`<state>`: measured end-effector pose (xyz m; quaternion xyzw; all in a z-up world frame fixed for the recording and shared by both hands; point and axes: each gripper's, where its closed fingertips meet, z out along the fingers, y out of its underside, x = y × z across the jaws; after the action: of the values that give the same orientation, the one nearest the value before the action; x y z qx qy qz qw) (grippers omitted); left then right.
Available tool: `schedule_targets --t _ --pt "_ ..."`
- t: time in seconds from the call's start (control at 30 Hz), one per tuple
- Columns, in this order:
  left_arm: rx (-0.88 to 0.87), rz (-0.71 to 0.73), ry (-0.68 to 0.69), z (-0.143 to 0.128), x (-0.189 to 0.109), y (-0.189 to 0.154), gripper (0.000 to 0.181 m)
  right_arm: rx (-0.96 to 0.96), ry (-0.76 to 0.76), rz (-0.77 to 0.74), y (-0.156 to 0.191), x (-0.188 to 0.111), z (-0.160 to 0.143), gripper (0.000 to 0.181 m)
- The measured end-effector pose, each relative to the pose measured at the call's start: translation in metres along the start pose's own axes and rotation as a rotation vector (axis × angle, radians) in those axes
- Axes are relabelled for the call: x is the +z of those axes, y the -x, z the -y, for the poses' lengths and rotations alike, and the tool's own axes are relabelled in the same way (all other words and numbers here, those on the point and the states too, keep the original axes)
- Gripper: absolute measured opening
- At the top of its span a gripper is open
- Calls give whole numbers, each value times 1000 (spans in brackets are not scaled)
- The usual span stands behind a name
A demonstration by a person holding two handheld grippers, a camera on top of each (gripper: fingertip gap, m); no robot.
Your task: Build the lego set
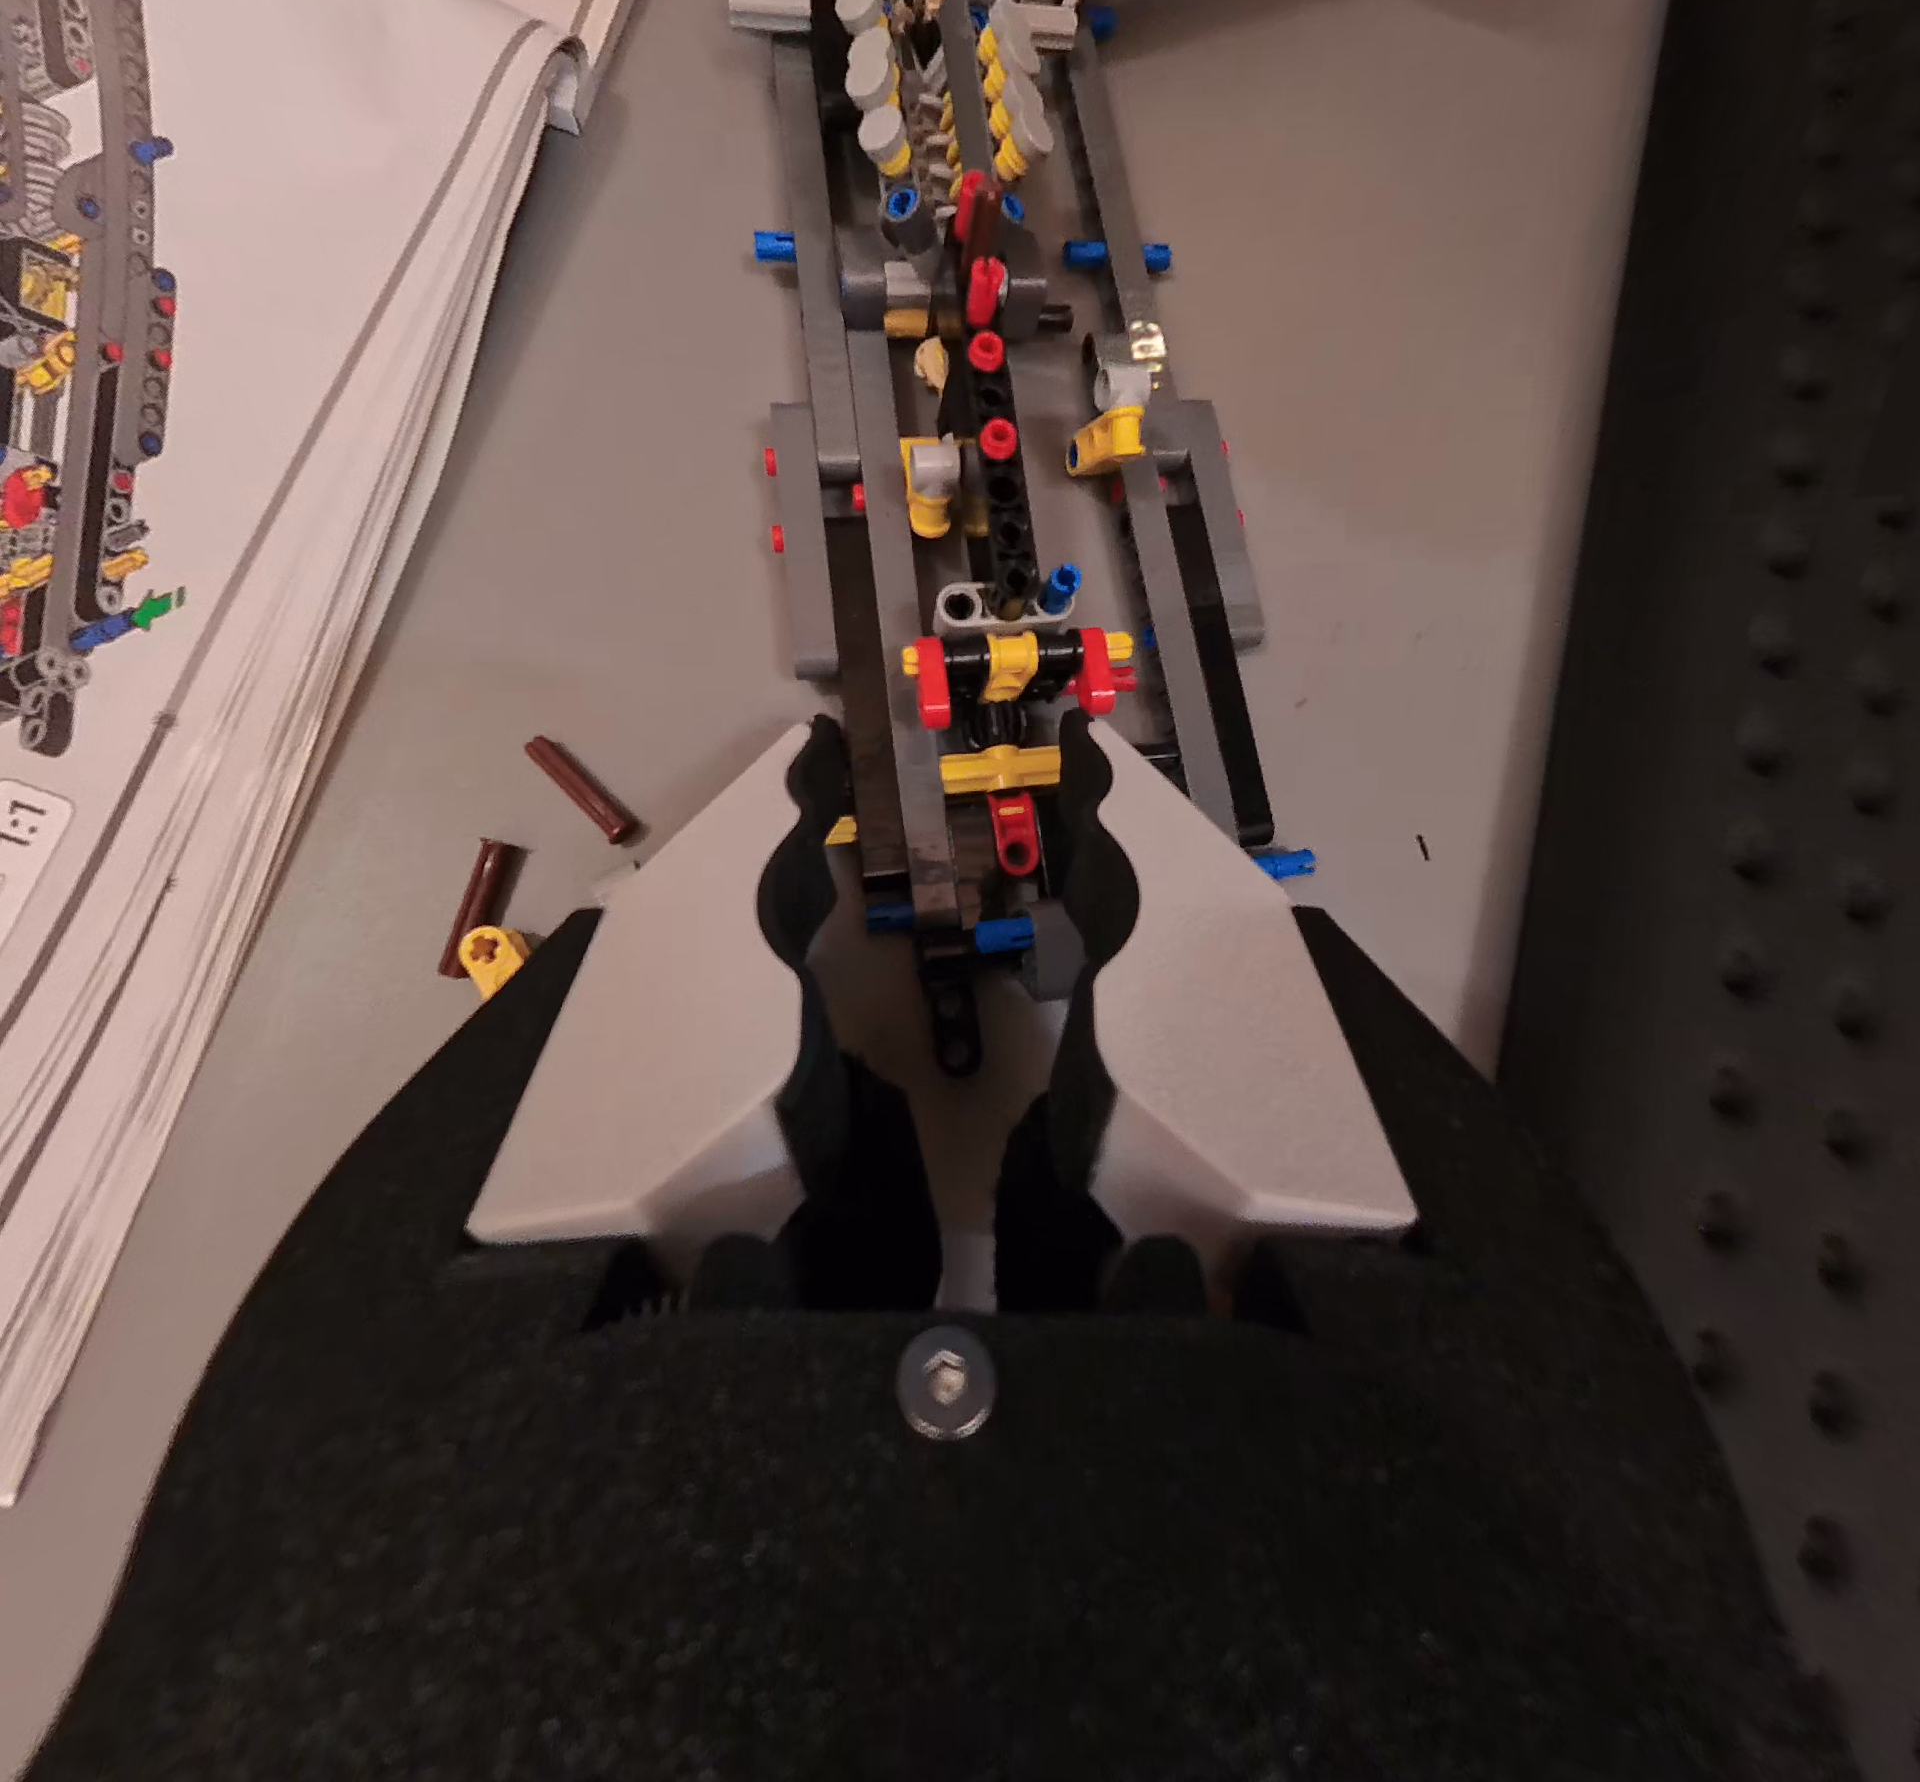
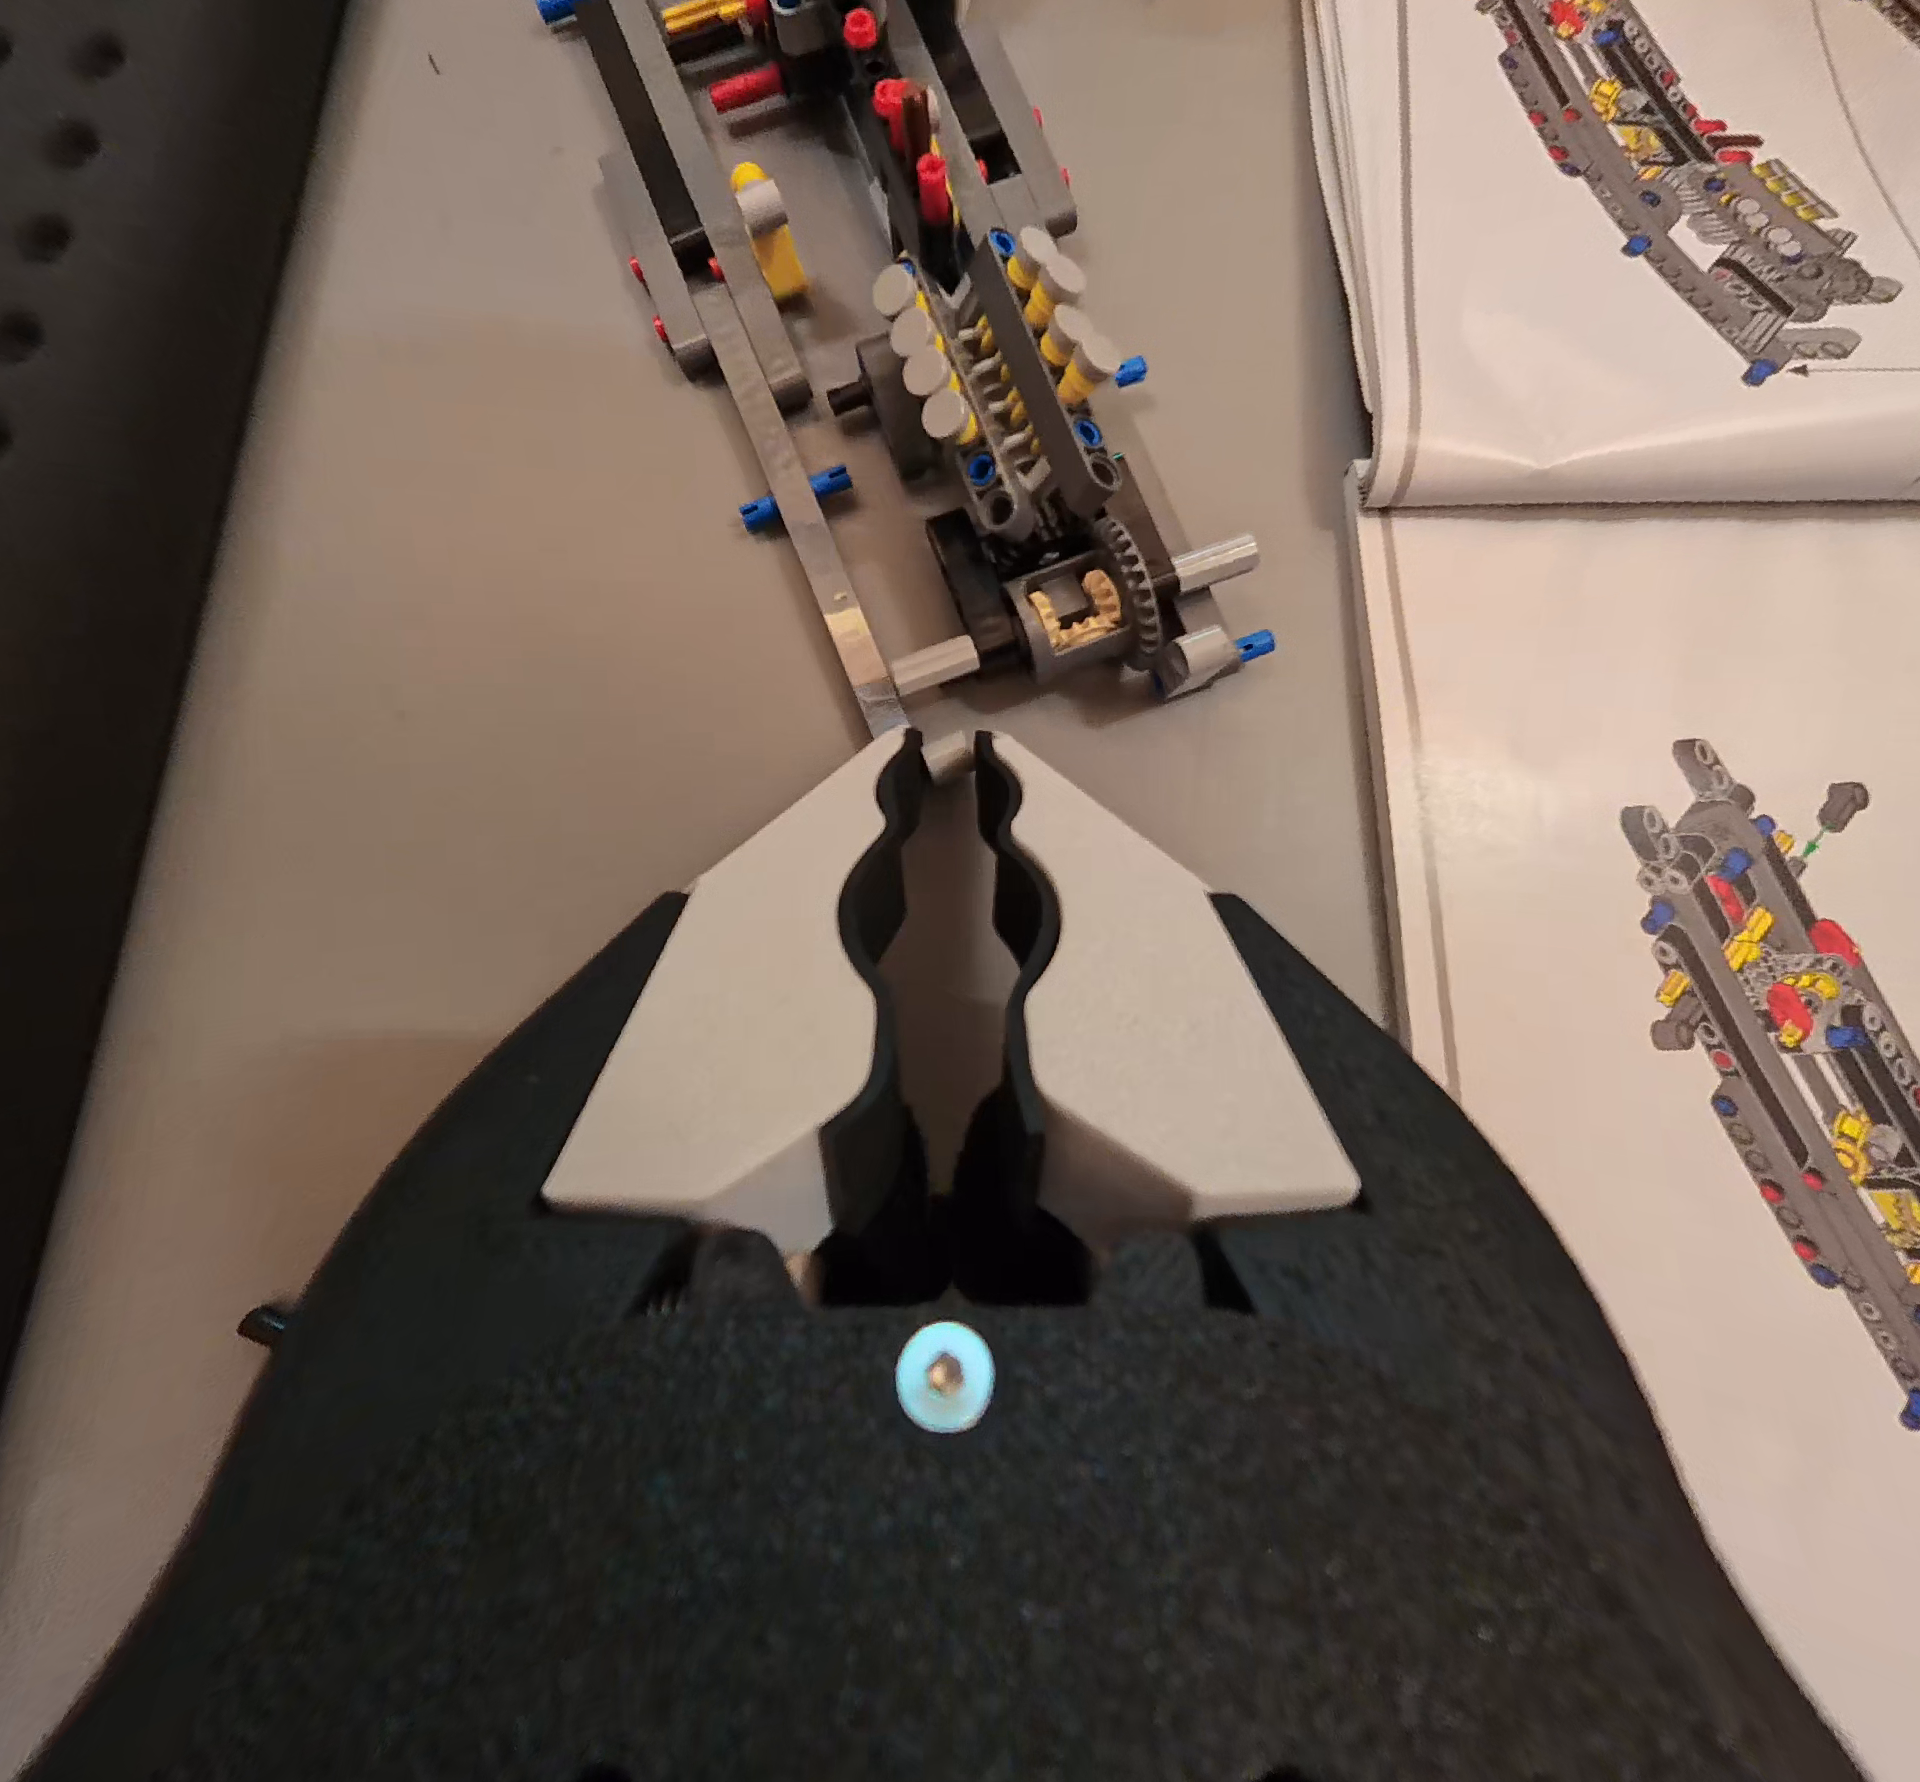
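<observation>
Left gripper (image 1: 945, 776) clamps the near end of the Lego chassis (image 1: 966, 444), fingers on either side of the yellow cross-beam (image 1: 997, 768); the frame runs straight ahead on the grey table (image 1: 1351, 278). Two brown axles (image 1: 580, 789) and a yellow connector (image 1: 488, 955) lie just left of the fingers; instruction booklet (image 1: 312, 298) further left.

Right gripper (image 2: 948, 753) pinches a small grey piece (image 2: 948, 756) at its tips, just short of the chassis's (image 2: 894, 330) differential end (image 2: 1070, 615). Booklet (image 2: 1621, 174) lies to the right.

Wrist views face opposite ends of shared chassis (image 1: 966, 444), close
</observation>
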<state>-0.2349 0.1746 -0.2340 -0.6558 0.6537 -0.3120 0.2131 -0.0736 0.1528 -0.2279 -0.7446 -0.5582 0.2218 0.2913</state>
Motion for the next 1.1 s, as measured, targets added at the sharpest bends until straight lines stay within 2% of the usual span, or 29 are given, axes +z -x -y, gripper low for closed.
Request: schedule_targets --t 0.1,0.33,0.43,0.53,0.6,0.7,0.77,0.83,0.9,1.03,1.1 --pt "6 42 19 0 -2 4 49 23 -13 15 0 0 0 8" --pt "48 113 36 18 -26 8 51 48 -22 22 -3 -1 -2 8" --pt "79 104 6 40 -31 0 52 31 -25 13 -3 -2 -2 8" --pt "131 58 -53 74 -29 -14 51 50 -20 31 -2 -2 -3 9" --pt "174 20 -56 93 -25 -20 50 69 -33 64 2 -2 0 16" --pt "221 25 -11 109 -22 -5 47 86 -57 76 3 -6 3 23" --pt "232 -26 24 111 -20 0 33 82 -76 70 5 -9 3 25" --pt "267 -115 36 109 -16 -7 26 57 -76 44 5 -9 -2 30" --pt "286 -130 37 106 -7 -8 30 29 -83 28 6 -7 -4 36" --pt "259 -179 2 100 10 -16 39 -6 -43 22 8 -1 -10 38" --pt "247 -154 30 92 16 -13 48 -30 -36 3 7 0 -10 37"
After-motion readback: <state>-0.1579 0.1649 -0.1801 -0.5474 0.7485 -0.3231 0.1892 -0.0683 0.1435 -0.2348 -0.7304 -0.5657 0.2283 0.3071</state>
